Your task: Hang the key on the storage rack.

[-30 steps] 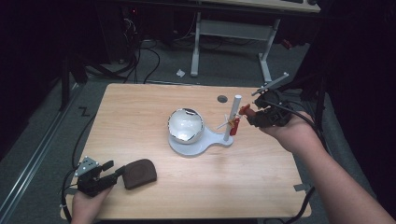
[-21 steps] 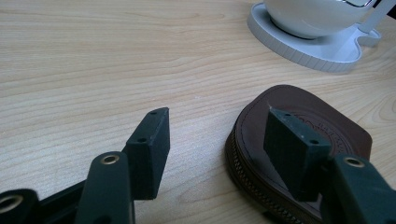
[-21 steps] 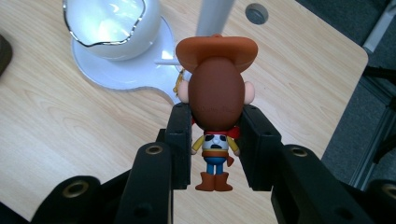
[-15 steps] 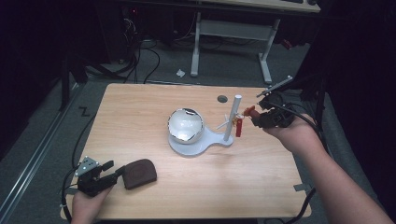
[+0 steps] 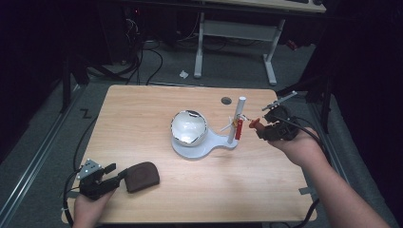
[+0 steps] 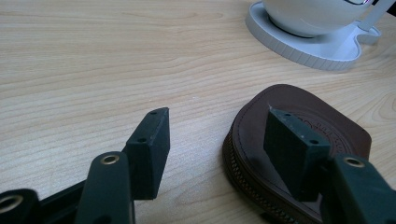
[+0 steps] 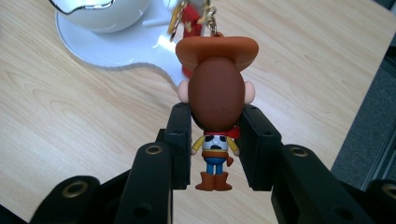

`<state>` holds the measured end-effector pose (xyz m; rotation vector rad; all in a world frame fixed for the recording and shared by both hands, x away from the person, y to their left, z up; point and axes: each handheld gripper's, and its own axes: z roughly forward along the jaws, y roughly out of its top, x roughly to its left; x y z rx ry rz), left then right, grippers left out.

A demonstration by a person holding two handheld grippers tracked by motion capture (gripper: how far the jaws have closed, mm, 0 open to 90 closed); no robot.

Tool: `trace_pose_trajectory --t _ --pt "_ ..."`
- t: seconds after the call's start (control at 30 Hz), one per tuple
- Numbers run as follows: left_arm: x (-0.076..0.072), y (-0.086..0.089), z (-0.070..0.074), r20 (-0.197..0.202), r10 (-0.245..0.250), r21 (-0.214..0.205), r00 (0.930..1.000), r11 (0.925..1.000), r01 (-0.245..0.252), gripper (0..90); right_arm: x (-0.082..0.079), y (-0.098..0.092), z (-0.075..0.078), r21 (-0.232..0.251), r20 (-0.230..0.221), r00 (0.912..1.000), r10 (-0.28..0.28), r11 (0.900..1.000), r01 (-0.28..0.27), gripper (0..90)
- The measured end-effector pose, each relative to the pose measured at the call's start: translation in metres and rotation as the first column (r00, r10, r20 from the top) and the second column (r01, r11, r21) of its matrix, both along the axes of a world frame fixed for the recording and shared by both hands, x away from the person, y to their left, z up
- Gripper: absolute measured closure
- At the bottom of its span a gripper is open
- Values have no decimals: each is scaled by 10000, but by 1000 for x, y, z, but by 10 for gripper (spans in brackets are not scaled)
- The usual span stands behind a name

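While the right gripper (image 5: 260, 129) hangs beside the white stand (image 5: 204, 145) in the high view, its jaws hold a little cowboy figure (image 5: 254, 125). The stand's thin white post (image 5: 236, 119) is just past the jaw tips, toward the middle of the table (image 5: 142, 114), with a red charm (image 5: 238, 128) hanging on it. The left gripper (image 5: 111, 176) rests far off at the near edge, so the right hand is much nearer the post.

From the left gripper view, the two jaws stand apart and hold nothing. One jaw sits over a brown zip pouch (image 6: 299, 154) – I cannot tell if it touches. The stand's white base (image 6: 308, 46) is well ahead of the jaws.

From the right gripper view, the jaws are clamped on the cowboy figure (image 7: 217, 107) from both sides of its head. Its long way runs along the jaws – hat pointing ahead, boots pointing back at the hand. A gold clasp (image 7: 211, 14) sits on the hat, and the red charm (image 7: 189, 21) and the stand (image 7: 135, 46) lie just ahead of the tips. I think the clasp has to go forward to the post next.
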<state>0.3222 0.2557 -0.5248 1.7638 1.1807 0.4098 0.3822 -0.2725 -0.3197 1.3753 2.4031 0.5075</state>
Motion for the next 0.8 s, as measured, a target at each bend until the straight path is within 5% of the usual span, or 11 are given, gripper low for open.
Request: trace_pose_trajectory --t 0.47,0.8 --pt "-1 -1 0 1 -25 -11 10000 10000 25 411 0 -2 -39 547 -178 9996 -196 9983 205 675" --pt "0 0 0 0 -21 -34 10000 10000 21 411 8 2 -63 1188 86 9992 -392 9922 379 672"
